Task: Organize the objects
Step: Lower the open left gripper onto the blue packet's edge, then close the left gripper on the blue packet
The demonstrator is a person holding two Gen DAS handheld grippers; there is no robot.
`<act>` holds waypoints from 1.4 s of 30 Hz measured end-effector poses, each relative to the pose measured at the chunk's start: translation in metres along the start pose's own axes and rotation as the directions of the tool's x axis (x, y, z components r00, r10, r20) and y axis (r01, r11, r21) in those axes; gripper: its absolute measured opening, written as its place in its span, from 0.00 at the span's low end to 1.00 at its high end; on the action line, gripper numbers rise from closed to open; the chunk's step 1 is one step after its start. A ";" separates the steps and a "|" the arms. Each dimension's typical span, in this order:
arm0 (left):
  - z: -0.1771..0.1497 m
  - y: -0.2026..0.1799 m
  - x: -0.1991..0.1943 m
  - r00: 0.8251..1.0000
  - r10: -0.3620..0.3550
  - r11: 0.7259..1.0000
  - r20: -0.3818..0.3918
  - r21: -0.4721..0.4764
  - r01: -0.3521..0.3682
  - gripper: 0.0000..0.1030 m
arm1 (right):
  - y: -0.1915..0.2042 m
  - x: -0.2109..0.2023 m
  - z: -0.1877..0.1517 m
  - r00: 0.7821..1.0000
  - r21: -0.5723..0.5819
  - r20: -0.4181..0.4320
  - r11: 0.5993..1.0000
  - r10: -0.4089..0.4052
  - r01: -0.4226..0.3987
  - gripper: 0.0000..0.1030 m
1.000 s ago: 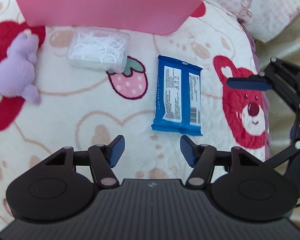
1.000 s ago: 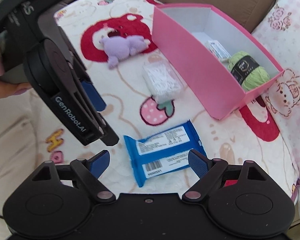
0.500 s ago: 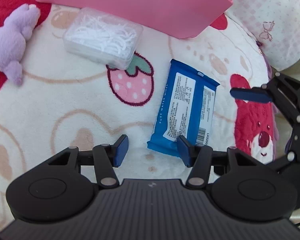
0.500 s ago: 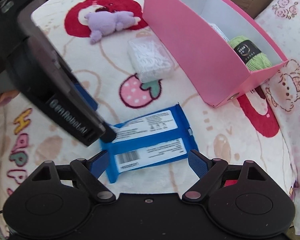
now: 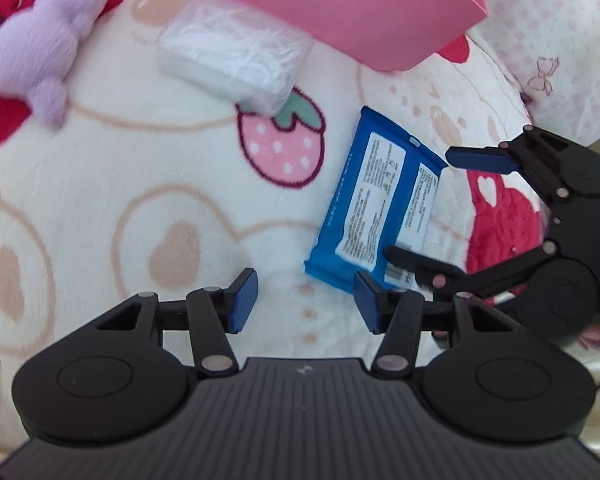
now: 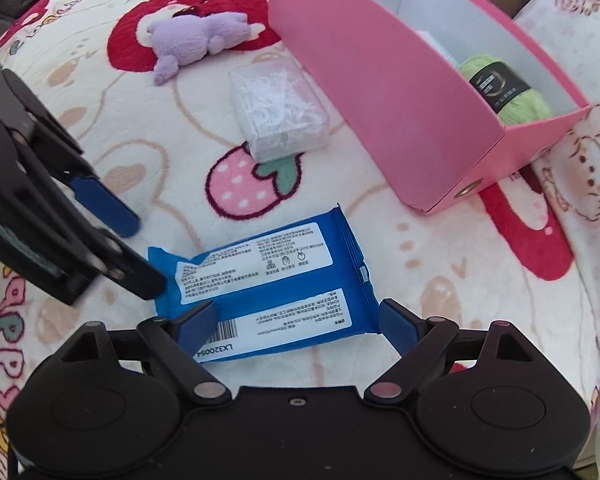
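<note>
Right gripper (image 6: 294,322) open, straddling blue wipes pack (image 6: 268,276); left pad possibly touching pack.

right gripper (image 6: 296,322) straddles the wipes pack (image 6: 272,276); left gripper (image 6: 112,236) crowds its left end. blanket (image 6: 420,264) ahead-right bare up to the pink box (image 6: 380,92).

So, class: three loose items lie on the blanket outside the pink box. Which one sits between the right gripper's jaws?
The blue wipes packet: flat, white-labelled, between the open right gripper. The purple plush toy and clear plastic box lie farther off.
</note>
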State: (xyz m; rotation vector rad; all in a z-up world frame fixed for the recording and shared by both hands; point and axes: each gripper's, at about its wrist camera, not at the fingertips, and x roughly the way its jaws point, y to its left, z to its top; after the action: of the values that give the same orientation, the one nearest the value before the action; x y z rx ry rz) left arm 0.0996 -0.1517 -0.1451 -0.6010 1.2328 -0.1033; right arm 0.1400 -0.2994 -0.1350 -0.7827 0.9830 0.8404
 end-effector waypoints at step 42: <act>0.015 0.010 -0.016 0.986 -0.132 0.990 0.101 -0.039 0.137 0.16 | -0.050 -0.004 -0.038 0.964 0.567 0.225 0.786 0.139 -0.245 0.44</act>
State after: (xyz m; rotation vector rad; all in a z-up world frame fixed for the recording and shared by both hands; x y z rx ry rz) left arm 0.1049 -0.1317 -0.1334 -0.7214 1.1011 -0.1571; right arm 0.1682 -0.3556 -0.1353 -0.0644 1.1003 0.6988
